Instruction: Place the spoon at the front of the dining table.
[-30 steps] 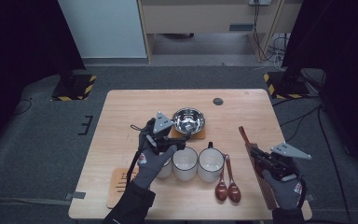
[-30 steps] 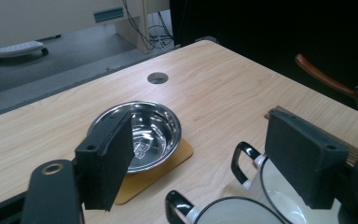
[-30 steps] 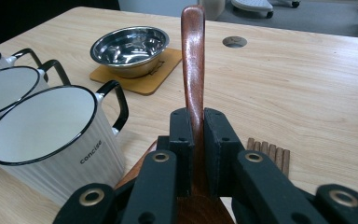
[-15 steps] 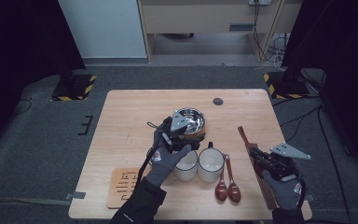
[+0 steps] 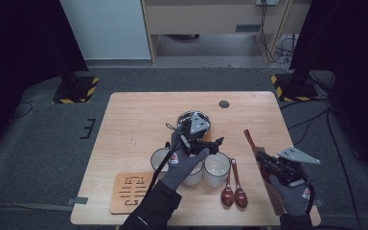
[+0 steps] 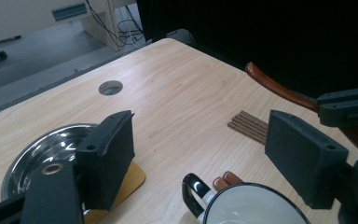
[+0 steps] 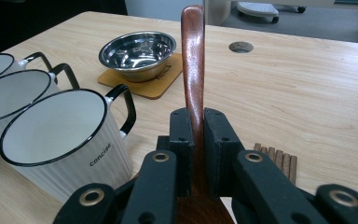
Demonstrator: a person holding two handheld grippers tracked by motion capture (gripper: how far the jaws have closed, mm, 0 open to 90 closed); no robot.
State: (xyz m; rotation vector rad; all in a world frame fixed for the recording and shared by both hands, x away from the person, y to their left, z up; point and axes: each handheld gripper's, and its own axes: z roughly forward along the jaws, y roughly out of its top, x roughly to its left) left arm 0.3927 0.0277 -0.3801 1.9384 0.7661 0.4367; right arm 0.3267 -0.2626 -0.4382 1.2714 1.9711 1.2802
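My left gripper (image 5: 210, 143) hovers open above the three white mugs, just in front of the steel bowl (image 5: 191, 119). In the left gripper view its jaws (image 6: 205, 149) stand wide apart with nothing between them, over the rim of the rightmost mug (image 6: 251, 205). My right gripper (image 5: 264, 160) is at the table's right front, shut on the long brown wooden handle (image 5: 249, 139). The right gripper view shows this handle (image 7: 193, 60) rising straight out from between the closed jaws (image 7: 196, 135), with the nearest mug (image 7: 60, 135) at the left.
The bowl (image 7: 137, 49) sits on a wooden coaster (image 7: 154, 86). Two small wooden spoons (image 5: 234, 191) lie right of the mugs. A bundle of chopsticks (image 6: 249, 126) lies near my right gripper. A slotted wooden trivet (image 5: 129, 191) is at front left, and a cable hole (image 5: 224, 103) at the back.
My left hand has moved to the right and slightly away, from above the left mug to over the mugs beside the bowl. The right gripper has kept still with the handle.
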